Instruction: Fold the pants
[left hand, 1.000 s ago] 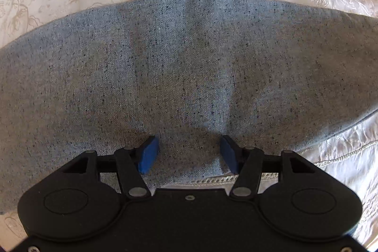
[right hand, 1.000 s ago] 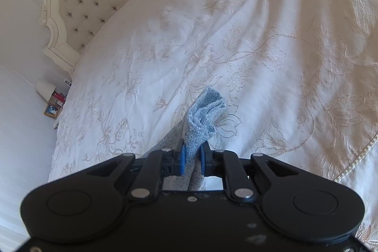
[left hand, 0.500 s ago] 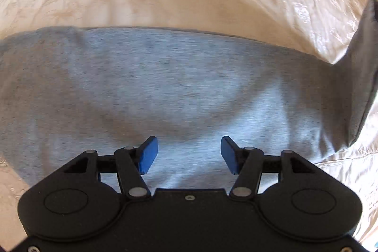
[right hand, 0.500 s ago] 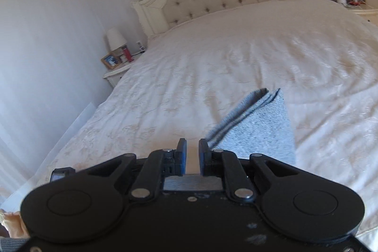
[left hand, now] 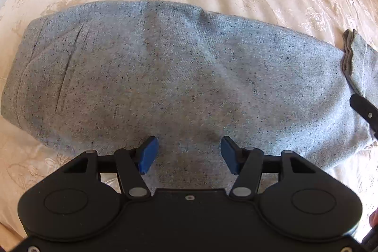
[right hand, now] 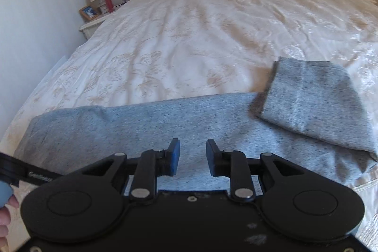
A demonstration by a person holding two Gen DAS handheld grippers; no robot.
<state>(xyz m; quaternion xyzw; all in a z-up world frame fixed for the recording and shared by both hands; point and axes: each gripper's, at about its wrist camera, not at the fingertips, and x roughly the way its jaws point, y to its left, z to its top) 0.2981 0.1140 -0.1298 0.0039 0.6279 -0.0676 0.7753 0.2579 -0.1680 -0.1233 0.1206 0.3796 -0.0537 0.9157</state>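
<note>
Lying flat across the bed (right hand: 189, 44), the pants (left hand: 179, 77) have one end folded back on top. Left gripper (left hand: 186, 155) hovers over them, fingers wide and empty. Right gripper (right hand: 192, 158) has just been opening, nothing between its fingers

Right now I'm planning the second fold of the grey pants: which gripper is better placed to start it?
Probably the right gripper: open with nothing between its fingers, facing the folded-over leg end. The left gripper, also open, hovers over the middle of the pants.
</note>
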